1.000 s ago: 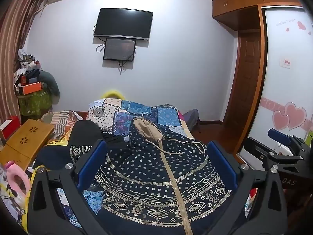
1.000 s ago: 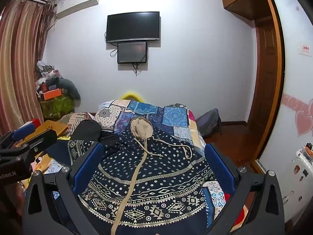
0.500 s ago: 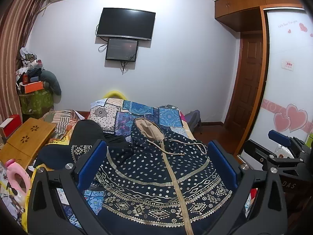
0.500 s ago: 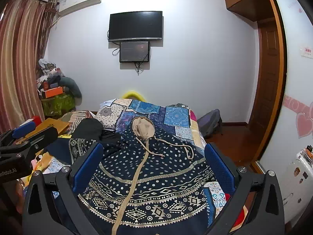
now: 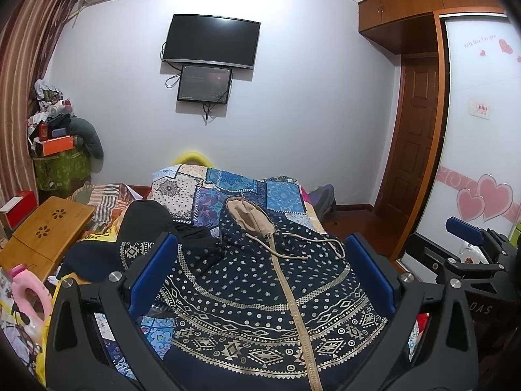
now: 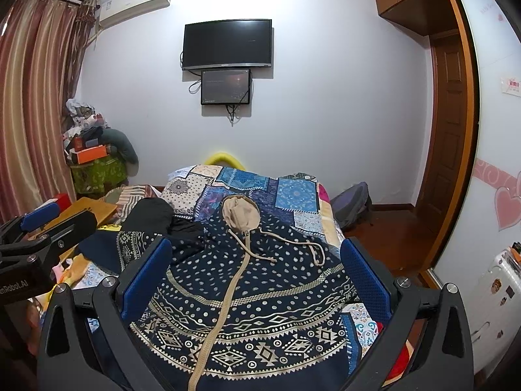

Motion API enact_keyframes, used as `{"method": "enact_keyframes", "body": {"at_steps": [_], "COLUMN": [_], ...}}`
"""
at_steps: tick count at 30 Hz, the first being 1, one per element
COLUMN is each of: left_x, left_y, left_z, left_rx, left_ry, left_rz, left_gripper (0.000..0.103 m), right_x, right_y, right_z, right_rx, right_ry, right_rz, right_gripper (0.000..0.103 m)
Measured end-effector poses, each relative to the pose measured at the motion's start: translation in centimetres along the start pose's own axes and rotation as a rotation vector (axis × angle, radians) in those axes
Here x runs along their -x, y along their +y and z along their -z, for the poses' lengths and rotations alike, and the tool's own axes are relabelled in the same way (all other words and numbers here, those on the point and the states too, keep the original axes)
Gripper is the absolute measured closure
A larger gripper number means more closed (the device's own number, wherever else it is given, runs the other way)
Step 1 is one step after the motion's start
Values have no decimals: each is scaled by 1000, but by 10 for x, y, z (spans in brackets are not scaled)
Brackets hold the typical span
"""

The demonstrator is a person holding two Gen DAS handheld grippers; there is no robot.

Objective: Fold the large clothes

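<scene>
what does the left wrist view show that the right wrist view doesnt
Only the left wrist view: a pink bottle at the lower left edge, and the right gripper at its right edge.

Only the right wrist view: a white appliance at the lower right, and the left gripper at its left edge.

Both: the patterned navy hoodie spread zip-up on the bed, hood away from the cameras, the black garment beside it, the wooden tray, the TV and the door. Both grippers are open and hold nothing.
</scene>
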State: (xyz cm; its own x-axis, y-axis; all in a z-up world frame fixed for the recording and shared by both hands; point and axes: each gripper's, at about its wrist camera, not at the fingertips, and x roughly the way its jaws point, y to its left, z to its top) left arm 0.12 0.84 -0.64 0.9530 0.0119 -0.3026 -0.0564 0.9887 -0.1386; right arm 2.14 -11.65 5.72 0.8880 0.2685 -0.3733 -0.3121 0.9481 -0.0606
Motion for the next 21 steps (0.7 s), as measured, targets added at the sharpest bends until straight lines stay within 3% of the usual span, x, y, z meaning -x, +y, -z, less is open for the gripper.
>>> {"method": "enact_keyframes", "body": {"at_steps": [21], "left_x": [3], "left_y": [2], "left_z": [-2], "left_rx": [4], "left_ry": [-2], "left_rz": [-2], "left_gripper": [0], "right_x": [0], "right_y": [-1], "right_z": [-1], "right_rx": [2], "right_ry": [6], "right_rz": [-12], "right_gripper": [0]}}
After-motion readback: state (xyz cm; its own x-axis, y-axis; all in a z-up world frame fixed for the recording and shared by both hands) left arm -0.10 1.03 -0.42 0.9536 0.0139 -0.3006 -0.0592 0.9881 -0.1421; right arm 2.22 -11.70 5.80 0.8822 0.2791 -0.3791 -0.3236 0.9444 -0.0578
